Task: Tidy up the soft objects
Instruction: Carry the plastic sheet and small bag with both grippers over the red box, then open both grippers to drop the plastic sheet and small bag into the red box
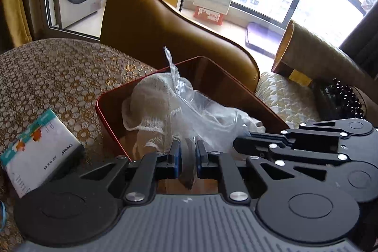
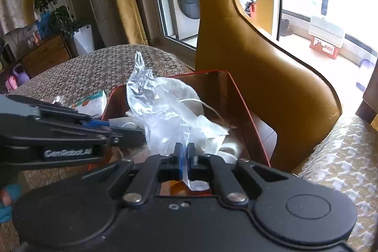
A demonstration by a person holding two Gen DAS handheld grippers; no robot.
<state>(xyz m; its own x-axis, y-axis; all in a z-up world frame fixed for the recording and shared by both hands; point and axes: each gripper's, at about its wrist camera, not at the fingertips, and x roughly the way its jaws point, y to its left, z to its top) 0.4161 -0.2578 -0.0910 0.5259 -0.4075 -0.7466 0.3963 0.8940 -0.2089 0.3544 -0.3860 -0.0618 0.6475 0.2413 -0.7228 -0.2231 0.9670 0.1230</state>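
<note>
A red-rimmed box [image 1: 111, 96] stands on the patterned table and holds a white mesh cloth [image 1: 151, 98] and a clear plastic bag [image 1: 203, 115]. My left gripper [image 1: 188, 152] is at the box's near edge, its jaws narrow on a strip of plastic or cloth running between them. My right gripper [image 2: 184, 155] is shut on the clear plastic bag [image 2: 160, 117] over the same box [image 2: 236, 96]. The right gripper enters the left wrist view from the right [image 1: 238, 141]. The left gripper enters the right wrist view from the left [image 2: 127, 131].
A tissue pack [image 1: 40, 150] lies on the table left of the box and also shows in the right wrist view [image 2: 93, 103]. A mustard chair back [image 1: 146, 23] rises behind the box. A cushioned seat [image 2: 342, 157] is at the right.
</note>
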